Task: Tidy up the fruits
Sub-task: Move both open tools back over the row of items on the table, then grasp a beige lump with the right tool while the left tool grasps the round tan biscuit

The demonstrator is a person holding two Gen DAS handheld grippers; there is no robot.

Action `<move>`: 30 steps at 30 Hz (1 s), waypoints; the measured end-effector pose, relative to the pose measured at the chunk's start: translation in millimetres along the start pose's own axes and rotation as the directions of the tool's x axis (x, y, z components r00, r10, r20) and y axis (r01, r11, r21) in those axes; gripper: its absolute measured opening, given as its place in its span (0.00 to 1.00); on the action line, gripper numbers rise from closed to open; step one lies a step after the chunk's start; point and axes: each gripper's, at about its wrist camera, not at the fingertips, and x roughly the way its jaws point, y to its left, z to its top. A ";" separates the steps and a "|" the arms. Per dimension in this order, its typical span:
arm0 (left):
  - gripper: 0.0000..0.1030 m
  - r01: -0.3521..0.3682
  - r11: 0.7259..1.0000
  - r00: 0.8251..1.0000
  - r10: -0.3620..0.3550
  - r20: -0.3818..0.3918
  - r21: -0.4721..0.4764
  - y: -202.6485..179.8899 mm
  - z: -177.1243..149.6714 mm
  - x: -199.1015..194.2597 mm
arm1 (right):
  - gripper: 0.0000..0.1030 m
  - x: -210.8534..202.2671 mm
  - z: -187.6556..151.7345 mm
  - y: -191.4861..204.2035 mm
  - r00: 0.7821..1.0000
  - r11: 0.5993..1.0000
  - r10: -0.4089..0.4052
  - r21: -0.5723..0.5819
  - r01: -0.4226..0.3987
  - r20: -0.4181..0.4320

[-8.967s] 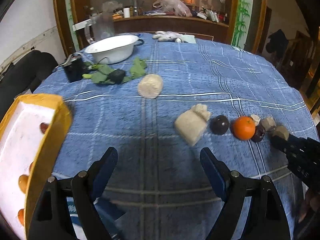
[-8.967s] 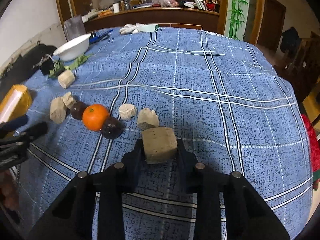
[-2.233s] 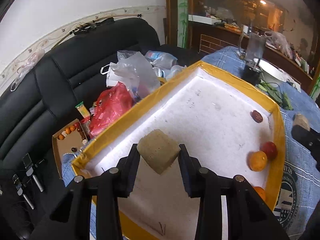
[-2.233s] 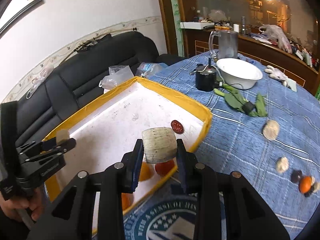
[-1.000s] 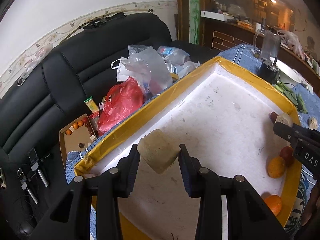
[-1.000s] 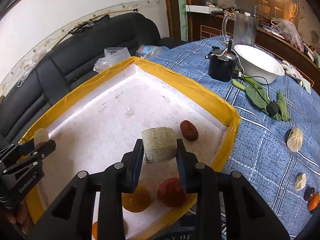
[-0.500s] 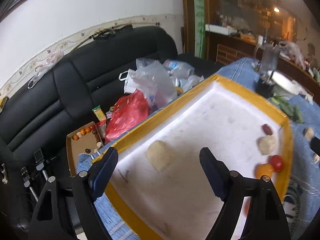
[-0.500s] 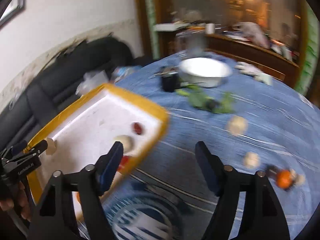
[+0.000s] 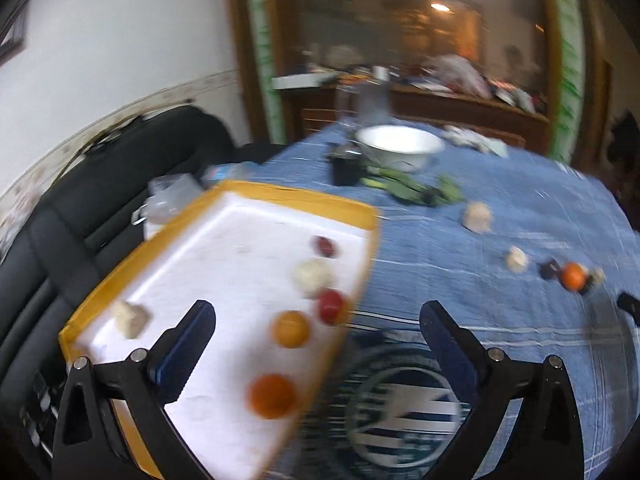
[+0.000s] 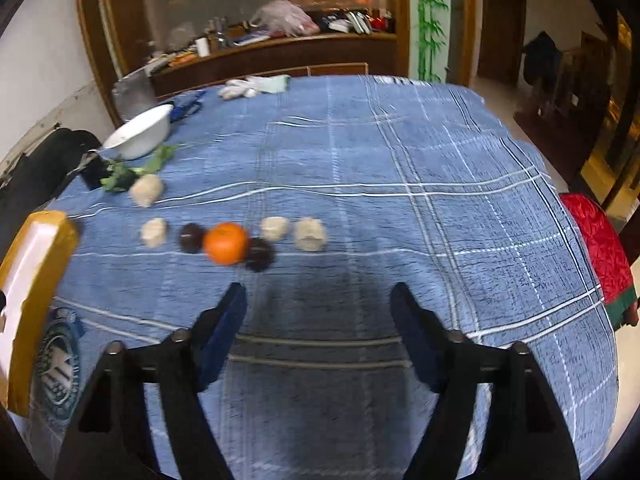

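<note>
**Fruit split between the foam tray and the blue cloth**

The white foam tray [image 9: 224, 240], shallow and rimmed in yellow tape, sits at the table's edge. On its rough white floor lie a dark red oval fruit [image 9: 325, 246] toward 12 o'clock, a pale lumpy piece [image 9: 313, 276] just below it, a round red fruit [image 9: 332, 306], and two smooth orange fruits [image 9: 291, 329] [image 9: 273, 396] toward 6 o'clock. A beige rough chunk [image 9: 130, 319] rests alone at 9 o'clock.

On the woven blue plaid tablecloth [image 10: 400, 168] a row remains: a glossy orange [image 10: 226, 243] flanked by two dark round fruits [image 10: 191, 237] [image 10: 259, 255], touching or nearly so, with pale knobbly pieces [image 10: 153, 232] [image 10: 274, 227] [image 10: 309, 233] at either end. A larger beige lump [image 10: 146, 189] lies toward 10 o'clock, beside green leaves [image 10: 132, 172] and a white bowl [image 10: 140, 132].

The left gripper [image 9: 316, 320] hangs wide and empty over the tray's near corner. The right gripper [image 10: 318, 300] is likewise spread wide, holding nothing, over bare cloth at 6 o'clock from the row.
</note>
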 end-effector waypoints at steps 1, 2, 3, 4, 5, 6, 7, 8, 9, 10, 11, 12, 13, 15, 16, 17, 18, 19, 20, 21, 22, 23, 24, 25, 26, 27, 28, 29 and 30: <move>0.99 0.015 0.999 1.000 -0.015 -0.002 0.028 -13.9 -0.3 2.6 | 0.65 4.3 2.7 -2.4 1.000 1.000 0.006 0.002 -0.006 -0.004; 0.99 0.019 0.999 1.000 -0.018 -0.005 0.045 -21.3 -0.8 4.5 | 0.64 9.3 7.1 -3.4 1.000 1.000 0.018 0.005 -0.018 -0.008; 0.99 0.029 0.998 1.000 -0.028 -0.009 0.065 -30.0 -1.1 7.0 | 0.62 15.0 12.2 -2.5 0.999 0.999 0.034 0.007 -0.034 -0.013; 0.99 0.042 0.996 0.999 -0.042 -0.010 0.079 -35.6 -0.2 9.7 | 0.60 19.2 16.3 -2.4 0.999 0.999 0.043 0.006 -0.043 -0.014; 0.99 0.046 0.995 0.999 -0.045 -0.011 0.089 -40.2 0.0 10.6 | 0.60 23.4 20.6 0.4 0.999 0.999 0.048 0.001 -0.048 -0.012; 0.99 0.047 0.994 0.999 -0.046 -0.013 0.097 -43.6 1.4 13.9 | 0.60 29.6 26.8 3.5 0.999 0.999 0.047 -0.007 -0.047 -0.009; 0.99 0.054 0.994 0.999 -0.053 -0.012 0.097 -45.3 2.6 15.3 | 0.58 33.4 29.8 4.7 0.999 0.999 0.044 -0.003 -0.044 -0.007; 0.99 0.062 0.994 0.998 -0.061 -0.013 0.093 -47.6 3.0 15.4 | 0.56 36.5 29.2 2.3 0.999 0.999 0.046 0.004 -0.046 -0.008; 0.99 0.072 0.994 0.997 -0.071 -0.016 0.086 -49.1 5.3 18.9 | 0.53 42.9 32.2 0.9 0.999 0.999 0.044 0.017 -0.043 -0.015; 0.99 0.078 0.994 0.997 -0.077 -0.016 0.080 -50.0 5.7 19.1 | 0.48 46.0 30.6 -0.7 0.999 0.999 0.038 0.026 -0.037 -0.019; 0.99 0.084 0.994 0.996 -0.084 -0.013 0.073 -52.8 5.3 19.0 | 0.46 50.8 30.7 -2.6 0.999 0.999 0.038 0.039 -0.037 -0.028; 0.99 0.088 0.994 0.996 -0.087 -0.009 0.067 -55.4 6.7 22.0 | 0.41 56.5 30.5 -3.4 0.998 0.998 0.047 0.046 -0.045 -0.044; 0.99 0.090 0.994 0.996 -0.090 -0.007 0.066 -60.9 7.1 24.5 | 0.37 63.8 29.3 -1.0 0.996 0.998 0.052 0.036 -0.049 -0.070; 0.99 0.106 0.992 0.994 -0.105 -0.022 0.075 -69.9 8.5 29.9 | 0.33 66.4 28.8 6.1 0.998 1.000 0.016 -0.018 -0.017 -0.057; 0.99 0.114 0.990 0.993 -0.112 -0.026 0.082 -74.8 8.7 30.9 | 0.28 67.5 30.4 5.5 0.998 1.000 0.019 -0.019 -0.020 -0.055; 0.99 0.119 0.989 0.993 -0.117 -0.028 0.088 -79.5 9.3 32.3 | 0.24 69.3 32.4 3.3 0.998 1.000 0.025 -0.012 -0.026 -0.056; 0.99 0.121 0.988 0.993 -0.119 -0.027 0.094 -84.2 9.9 33.6 | 0.24 70.4 33.5 2.3 0.998 1.000 0.028 -0.013 -0.029 -0.056; 0.98 0.124 0.988 0.992 -0.122 -0.027 0.098 -88.8 10.5 34.8 | 0.24 71.0 34.2 1.4 0.998 0.999 0.031 -0.017 -0.032 -0.058; 0.98 0.132 0.986 0.991 -0.130 -0.028 0.100 -93.8 11.5 36.2 | 0.24 70.7 33.9 1.6 0.998 0.999 0.032 -0.027 -0.033 -0.060; 0.98 0.142 0.985 0.990 -0.140 -0.029 0.102 -98.2 12.2 37.7 | 0.24 69.7 33.5 0.5 0.998 0.999 0.032 -0.031 -0.034 -0.061; 0.98 0.159 0.981 0.987 -0.156 -0.039 0.108 -105.3 13.1 41.0 | 0.24 66.9 32.6 -3.2 0.998 0.999 0.030 -0.025 -0.031 -0.056; 0.98 0.176 0.978 0.984 -0.172 -0.050 0.111 -109.5 13.4 43.6 | 0.24 61.7 31.3 -8.5 0.998 0.999 0.029 -0.013 -0.029 -0.048; 0.94 0.197 0.974 0.980 -0.192 -0.061 0.112 -113.7 14.1 46.7 | 0.24 56.7 30.4 -12.9 0.999 1.000 0.026 0.000 -0.027 -0.039; 0.92 0.224 0.967 0.974 -0.217 -0.071 0.118 -121.8 15.2 51.5 | 0.24 49.0 28.3 -19.3 0.999 1.000 0.026 0.017 -0.026 -0.025; 0.86 0.234 0.964 0.971 -0.226 -0.076 0.125 -128.7 16.2 55.2 | 0.24 43.2 26.9 -22.9 0.999 0.999 0.029 0.027 -0.029 -0.015; 0.82 0.243 0.961 0.969 -0.234 -0.081 0.129 -135.0 17.2 59.3 | 0.24 36.8 25.0 -26.0 0.999 0.999 0.037 0.035 -0.037 -0.002; 0.80 0.248 0.960 0.967 -0.239 -0.085 0.130 -140.2 17.8 63.1 | 0.24 32.8 23.5 -27.7 0.999 0.998 0.042 0.042 -0.043 0.008; 0.78 0.261 0.956 0.964 -0.249 -0.097 0.133 -147.4 18.3 69.1 | 0.24 27.8 20.5 -31.2 0.998 0.997 0.054 0.055 -0.055 0.022; 0.73 0.271 0.953 0.960 -0.257 -0.113 0.137 -154.5 19.0 75.4 | 0.24 25.7 19.4 -33.3 0.998 0.996 0.063 0.065 -0.065 0.028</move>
